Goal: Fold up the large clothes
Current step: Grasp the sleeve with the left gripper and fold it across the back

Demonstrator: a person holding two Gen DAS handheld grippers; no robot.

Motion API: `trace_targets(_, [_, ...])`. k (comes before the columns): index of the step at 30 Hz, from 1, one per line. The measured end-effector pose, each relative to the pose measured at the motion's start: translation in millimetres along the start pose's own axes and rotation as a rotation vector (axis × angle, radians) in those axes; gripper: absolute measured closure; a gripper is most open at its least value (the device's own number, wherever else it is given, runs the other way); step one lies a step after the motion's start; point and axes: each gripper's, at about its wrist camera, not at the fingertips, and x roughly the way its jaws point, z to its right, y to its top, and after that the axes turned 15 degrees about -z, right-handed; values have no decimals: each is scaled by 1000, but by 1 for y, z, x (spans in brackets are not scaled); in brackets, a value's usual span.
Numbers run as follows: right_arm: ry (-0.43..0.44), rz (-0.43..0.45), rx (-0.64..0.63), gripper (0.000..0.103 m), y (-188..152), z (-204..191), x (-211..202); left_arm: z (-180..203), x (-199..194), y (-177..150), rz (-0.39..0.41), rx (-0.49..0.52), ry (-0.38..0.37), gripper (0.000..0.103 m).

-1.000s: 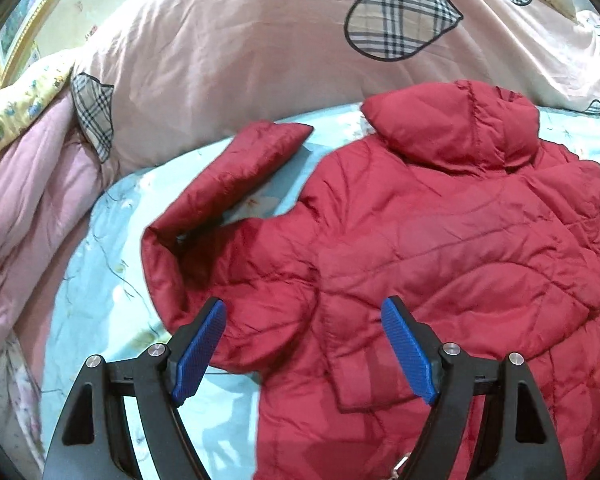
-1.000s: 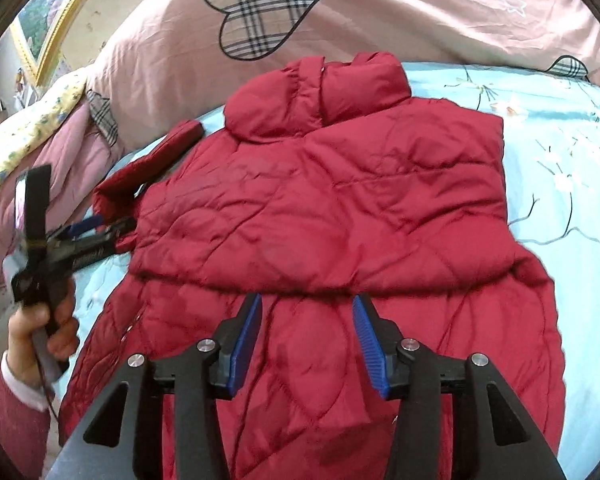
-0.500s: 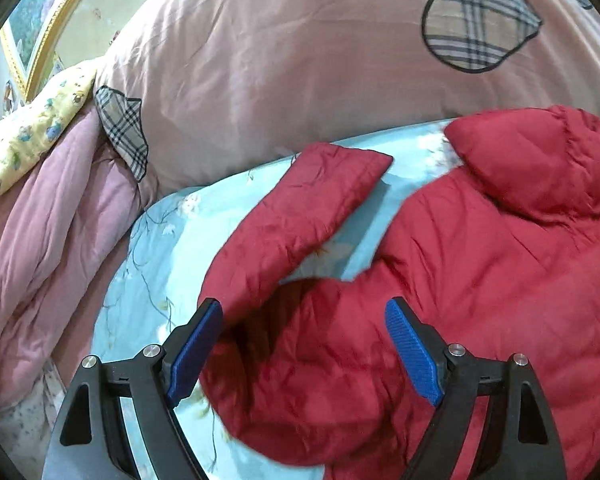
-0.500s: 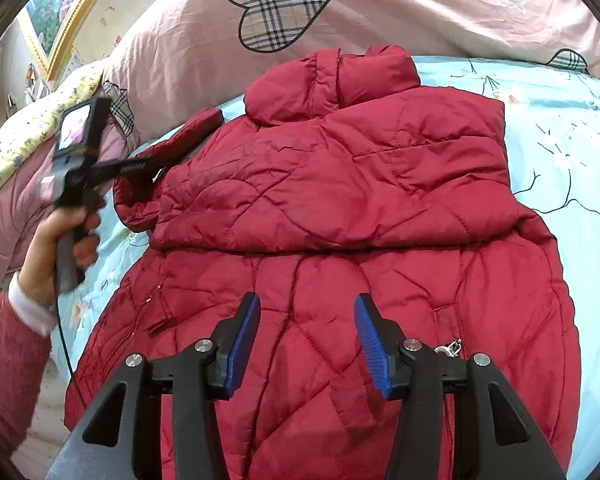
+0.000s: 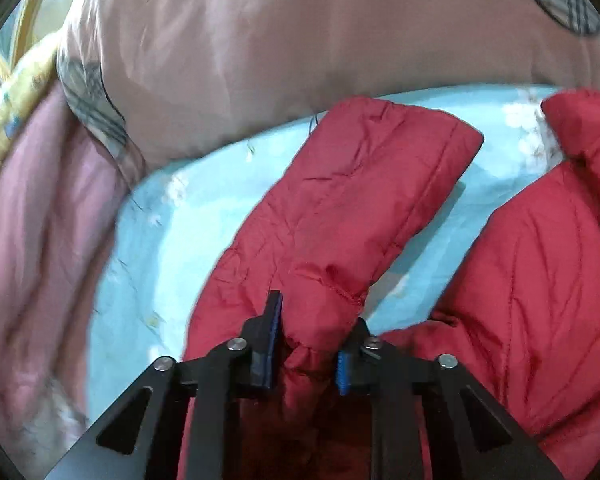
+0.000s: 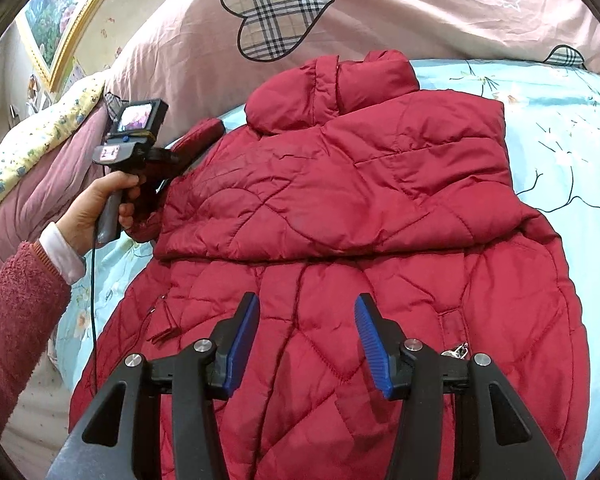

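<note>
A bed covered with a pale blue flowered sheet [image 6: 560, 128] fills both views, with a pink quilt [image 6: 400, 8] bearing plaid hearts heaped along its far side and a framed picture [image 6: 60, 20] on the wall at the far left. A red padded jacket [image 6: 340, 208] lies spread flat on the sheet, collar toward the far side, its upper part folded down over the body. One sleeve [image 5: 340, 208] stretches out at the jacket's left, pointing toward the quilt, with blue sheet showing between it and the body. The left gripper [image 5: 306, 344] has its blue pads drawn in close on a bunched fold of that sleeve near its lower end, the fabric squeezed between them. In the right wrist view, a hand [image 6: 100, 204] in a red knitted cuff holds this gripper's handle at the jacket's left edge. The right gripper [image 6: 306, 340] hangs over the near part of the jacket, its jaws set wide apart with nothing between them.
</note>
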Motion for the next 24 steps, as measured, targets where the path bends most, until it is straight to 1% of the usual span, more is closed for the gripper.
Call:
trace_targets(2, [5,7,3,52,0,1,-1,-5,-3,-3,24,-17,-8,90])
trace_targets(4, [8,11,7,52,-1,1,-1,-15,-12,-8,66,-44,-66,91])
trace_targets(6, [9,14,8,52,-1,1,-2,-23,-23,-16,99,-73,-106,91])
trace_targets(11, [13,23,8,51,-1,-1,-4,-46,-54,-44,165,-122,-298,92])
trace_targets(16, [16,22,18,50,-3,-2,-6,-54,-89,-78,246,-130,-439,92])
trace_targets(20, [17,25,28,50,-3,-2,-9,-53,-108,-105,287,-115,-495,92])
trace_targets(22, [9,30,36,50,-3,-2,-11,-45,-116,-121,302,-88,-527,92])
trace_targets(24, [11,37,43,50,-4,-1,-15,-35,-126,-135,317,-63,-542,92])
